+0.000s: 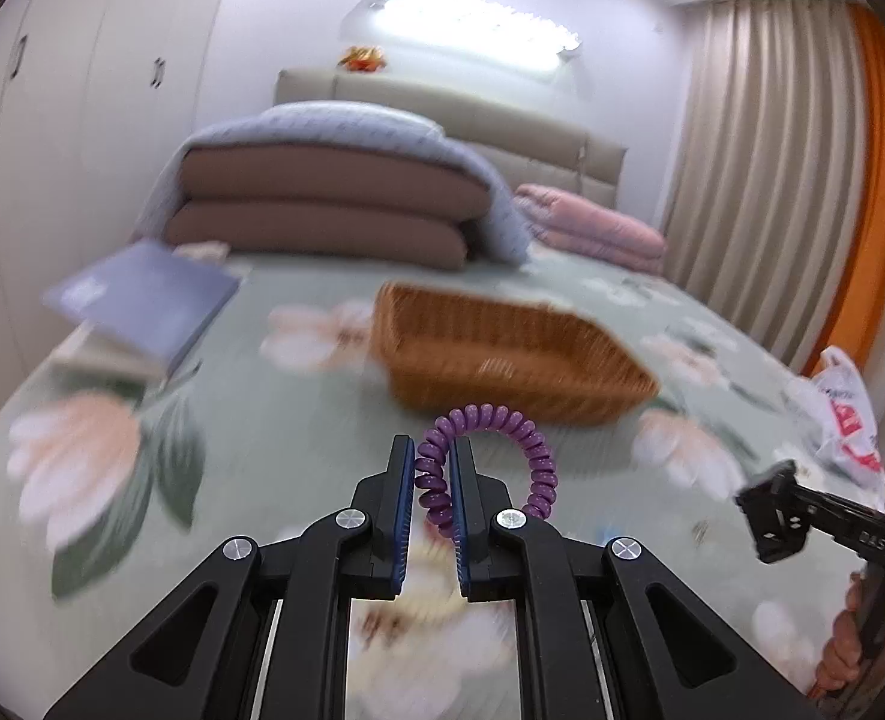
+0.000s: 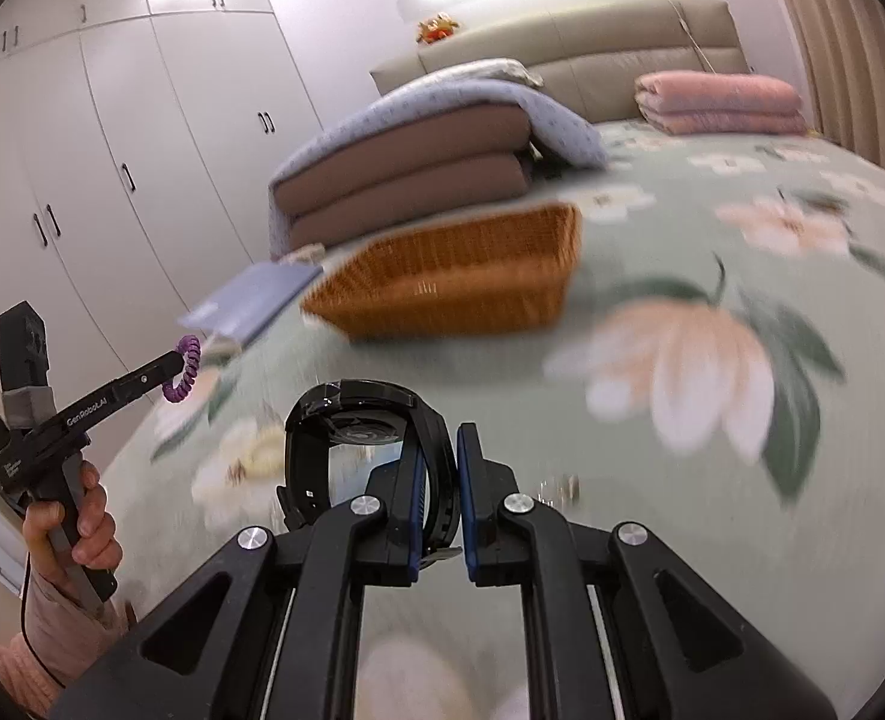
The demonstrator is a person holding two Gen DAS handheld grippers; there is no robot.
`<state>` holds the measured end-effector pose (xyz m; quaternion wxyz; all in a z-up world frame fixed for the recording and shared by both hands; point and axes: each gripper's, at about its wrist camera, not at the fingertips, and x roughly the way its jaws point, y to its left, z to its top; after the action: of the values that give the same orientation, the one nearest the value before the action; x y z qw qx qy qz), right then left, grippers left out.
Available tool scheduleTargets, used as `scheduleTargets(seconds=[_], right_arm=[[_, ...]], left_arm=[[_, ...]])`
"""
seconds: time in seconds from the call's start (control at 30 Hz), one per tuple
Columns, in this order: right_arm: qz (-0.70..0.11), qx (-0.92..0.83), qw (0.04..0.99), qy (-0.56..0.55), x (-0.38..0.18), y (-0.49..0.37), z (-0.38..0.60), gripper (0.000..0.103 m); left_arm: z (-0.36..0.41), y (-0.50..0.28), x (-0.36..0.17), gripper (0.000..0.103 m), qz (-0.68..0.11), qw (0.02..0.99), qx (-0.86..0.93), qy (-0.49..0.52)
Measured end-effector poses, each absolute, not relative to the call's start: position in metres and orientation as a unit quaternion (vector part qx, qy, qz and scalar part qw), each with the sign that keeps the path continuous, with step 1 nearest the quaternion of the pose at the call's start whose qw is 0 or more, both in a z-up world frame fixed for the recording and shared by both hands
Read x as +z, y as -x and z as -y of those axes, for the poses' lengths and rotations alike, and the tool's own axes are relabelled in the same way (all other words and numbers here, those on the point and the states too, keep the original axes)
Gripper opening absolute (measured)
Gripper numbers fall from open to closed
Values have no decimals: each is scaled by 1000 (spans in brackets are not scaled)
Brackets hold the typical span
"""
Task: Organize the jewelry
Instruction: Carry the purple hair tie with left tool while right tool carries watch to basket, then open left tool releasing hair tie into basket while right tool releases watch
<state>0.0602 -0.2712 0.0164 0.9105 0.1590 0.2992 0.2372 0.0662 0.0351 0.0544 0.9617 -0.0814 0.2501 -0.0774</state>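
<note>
While both loads hang above the floral green bedspread [image 2: 682, 480], the orange woven wicker basket [image 1: 502, 354] at 12 o'clock shows no contents from here; its inside is partly hidden. Right claw [image 2: 439, 468] is clenched on the black wristwatch's [image 2: 352, 420] strap. Left claw [image 1: 431, 468] pinches the purple spiral coil bracelet [image 1: 502, 438]. Judged: pickup done, both deposits still outstanding.
</note>
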Motion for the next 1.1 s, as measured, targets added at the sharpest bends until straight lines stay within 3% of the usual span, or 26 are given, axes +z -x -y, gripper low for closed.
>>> scheduleTargets(seconds=[0.37,0.7,0.9,1.1], right_arm=[[-231,195,936,-177,77,-183,260,12],[-306,156,913,-218,21,-289,237,12],[-355,157,891,-234,-16,-308,239,12],[-362,147,898,-203,-16,-305,229,14]], left_arm=[[9,-164,126,11,-175,977,-110,56],[17,-277,43,11,-271,951,-108,100],[17,-286,24,11,-290,947,-100,92],[20,-289,16,11,-304,943,-105,82]])
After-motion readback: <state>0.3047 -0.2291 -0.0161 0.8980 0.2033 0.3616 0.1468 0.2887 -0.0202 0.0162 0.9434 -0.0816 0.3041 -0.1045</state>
